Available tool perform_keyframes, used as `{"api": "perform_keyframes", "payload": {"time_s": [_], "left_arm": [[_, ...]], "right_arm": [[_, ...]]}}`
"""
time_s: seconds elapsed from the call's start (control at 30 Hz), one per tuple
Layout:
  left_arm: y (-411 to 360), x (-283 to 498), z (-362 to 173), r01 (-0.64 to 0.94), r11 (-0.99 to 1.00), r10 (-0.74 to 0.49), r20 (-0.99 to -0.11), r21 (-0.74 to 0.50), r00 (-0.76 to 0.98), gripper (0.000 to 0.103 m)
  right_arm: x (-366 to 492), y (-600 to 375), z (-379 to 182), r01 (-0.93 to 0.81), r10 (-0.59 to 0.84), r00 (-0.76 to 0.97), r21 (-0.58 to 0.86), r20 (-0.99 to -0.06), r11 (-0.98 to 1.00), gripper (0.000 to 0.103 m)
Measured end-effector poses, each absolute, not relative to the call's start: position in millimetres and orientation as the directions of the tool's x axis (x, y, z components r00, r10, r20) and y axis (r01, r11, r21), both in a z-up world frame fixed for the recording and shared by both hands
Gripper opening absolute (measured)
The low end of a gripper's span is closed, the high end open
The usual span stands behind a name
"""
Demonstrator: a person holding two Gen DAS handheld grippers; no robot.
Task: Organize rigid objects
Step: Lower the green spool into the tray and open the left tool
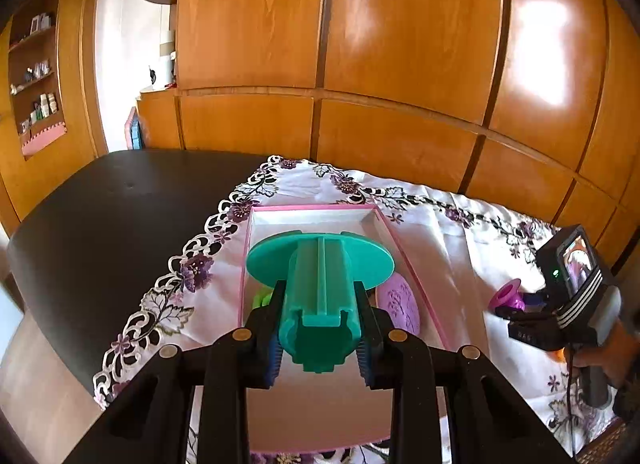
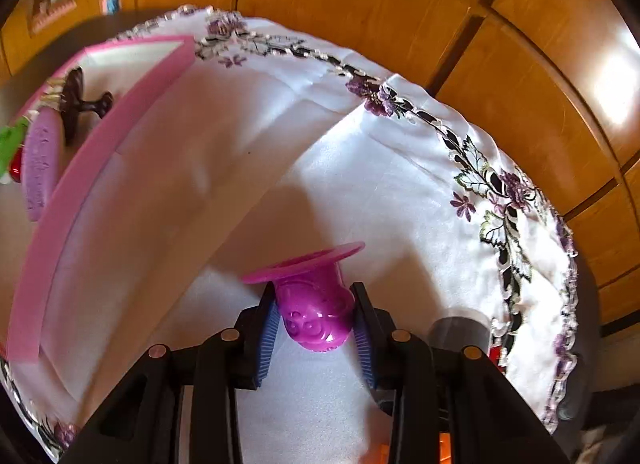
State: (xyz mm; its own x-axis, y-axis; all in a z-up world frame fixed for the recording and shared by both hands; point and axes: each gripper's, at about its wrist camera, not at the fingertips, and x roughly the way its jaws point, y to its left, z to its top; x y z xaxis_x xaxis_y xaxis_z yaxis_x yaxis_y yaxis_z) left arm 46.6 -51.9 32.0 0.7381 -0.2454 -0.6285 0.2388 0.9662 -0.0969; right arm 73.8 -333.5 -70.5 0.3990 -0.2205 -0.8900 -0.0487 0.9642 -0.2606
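Note:
My left gripper (image 1: 320, 300) is shut on a teal plastic piece (image 1: 320, 284) with a round flange, held over the pink-rimmed box (image 1: 384, 219). A purple embossed disc (image 1: 400, 306) and a green item (image 1: 262, 298) lie inside the box. My right gripper (image 2: 314, 296) is shut on a magenta plastic piece (image 2: 312, 304) with a flat flange, held above the white tablecloth (image 2: 360, 167). That gripper (image 1: 516, 310) shows in the left wrist view, right of the box. The box (image 2: 100, 147) is at the left in the right wrist view, holding a dark stand (image 2: 76, 103) and the purple disc (image 2: 40, 163).
The embroidered cloth (image 1: 460, 248) covers part of a dark table (image 1: 100, 215). Wooden cabinet panels (image 1: 360, 63) stand close behind the table. Shelves (image 1: 36, 63) are at the far left. A grey round object (image 2: 460, 332) sits near the cloth's right edge.

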Motion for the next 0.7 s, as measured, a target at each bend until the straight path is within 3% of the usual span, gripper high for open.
{"api": "perform_keyframes", "payload": {"time_s": [0.37,0.7], "left_arm": [[5.1,67.7,26.4,0.175,0.958,-0.28,-0.608,-0.227,0.743,0.029],[10.4,76.2,18.5,0.159,0.957,-0.278,-0.622,-0.24,0.732,0.03]], "right_arm": [[98.6,-302.1,-77.8,-0.092,-0.428,0.268,-0.465,-0.863,0.88,0.033],[102.0,-304.7,-79.6,-0.029,-0.415,0.304,-0.444,-0.857,0.896,0.032]]}}
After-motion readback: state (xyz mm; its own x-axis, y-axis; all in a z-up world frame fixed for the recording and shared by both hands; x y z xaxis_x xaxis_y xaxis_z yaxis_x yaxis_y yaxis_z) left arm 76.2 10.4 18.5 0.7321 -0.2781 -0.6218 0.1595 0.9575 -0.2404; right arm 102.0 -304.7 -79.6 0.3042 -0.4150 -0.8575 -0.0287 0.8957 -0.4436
